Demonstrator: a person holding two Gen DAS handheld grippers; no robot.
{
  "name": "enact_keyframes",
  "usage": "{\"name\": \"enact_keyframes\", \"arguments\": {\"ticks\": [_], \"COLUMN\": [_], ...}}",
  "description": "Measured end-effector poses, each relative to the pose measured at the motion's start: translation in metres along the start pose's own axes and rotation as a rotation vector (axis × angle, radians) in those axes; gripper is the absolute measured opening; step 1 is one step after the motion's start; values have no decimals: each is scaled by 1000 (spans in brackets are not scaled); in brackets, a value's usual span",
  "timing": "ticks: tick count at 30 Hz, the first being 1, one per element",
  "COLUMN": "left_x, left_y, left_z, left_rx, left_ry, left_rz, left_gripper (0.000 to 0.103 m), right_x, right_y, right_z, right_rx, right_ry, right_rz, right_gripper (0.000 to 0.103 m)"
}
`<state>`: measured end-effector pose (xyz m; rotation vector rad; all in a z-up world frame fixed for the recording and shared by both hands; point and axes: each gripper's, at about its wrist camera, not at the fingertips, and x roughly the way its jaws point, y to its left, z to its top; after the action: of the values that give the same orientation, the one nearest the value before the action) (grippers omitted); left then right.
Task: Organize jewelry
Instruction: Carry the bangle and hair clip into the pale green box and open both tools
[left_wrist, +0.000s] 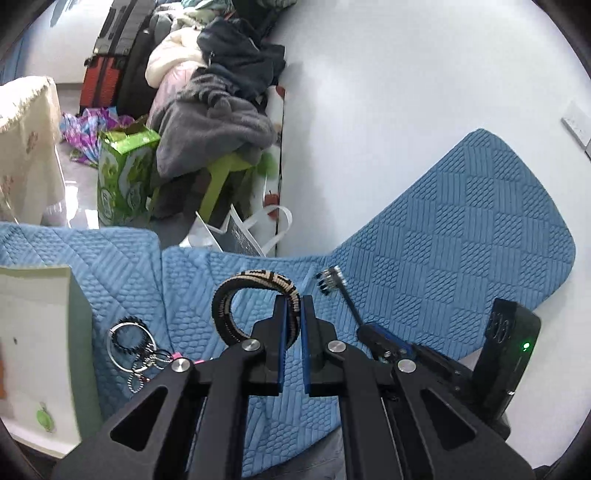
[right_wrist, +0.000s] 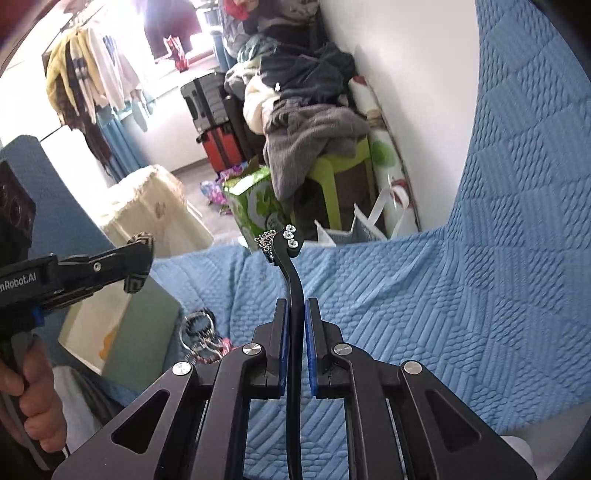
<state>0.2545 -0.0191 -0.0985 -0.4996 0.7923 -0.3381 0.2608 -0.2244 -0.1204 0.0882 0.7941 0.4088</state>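
My left gripper (left_wrist: 294, 301) is shut on a black-and-cream patterned headband (left_wrist: 251, 281), held above the blue quilted cover (left_wrist: 443, 251); it also shows in the right wrist view (right_wrist: 138, 258). My right gripper (right_wrist: 295, 306) is shut on a thin black hair clip with rhinestone flowers (right_wrist: 291, 240) at its tip; the clip shows in the left wrist view (left_wrist: 332, 281). A pile of rings and bangles (left_wrist: 129, 343) lies on the cover at lower left, beside a white-and-green box (left_wrist: 40, 350).
Beyond the cover's edge stand a green stool (left_wrist: 225, 177) under piled clothes (left_wrist: 218, 110), a green carton (left_wrist: 125, 173), a white bag (left_wrist: 240, 236) and suitcases (left_wrist: 110, 66). A white wall (left_wrist: 406, 92) is at right.
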Motion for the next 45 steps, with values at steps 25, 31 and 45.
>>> {"name": "enact_keyframes", "arguments": {"ticks": [25,31,45], "left_x": [-119,-145,-145], "left_y": [31,66,147], "left_z": [26,21,-7], "left_rx": [89,62,9], "left_ry": [-136,-160,-87], "left_rz": [199,254,413], "left_gripper": [6,6,6], "right_x": [-47,-30,46], "right_y": [101,143,232], "right_z": [56,54,21], "right_rx": [-69,-114,-196], "right_ry": [-121,-103,53], "right_rz": [8,41,122], "right_gripper": [7,7,7]}}
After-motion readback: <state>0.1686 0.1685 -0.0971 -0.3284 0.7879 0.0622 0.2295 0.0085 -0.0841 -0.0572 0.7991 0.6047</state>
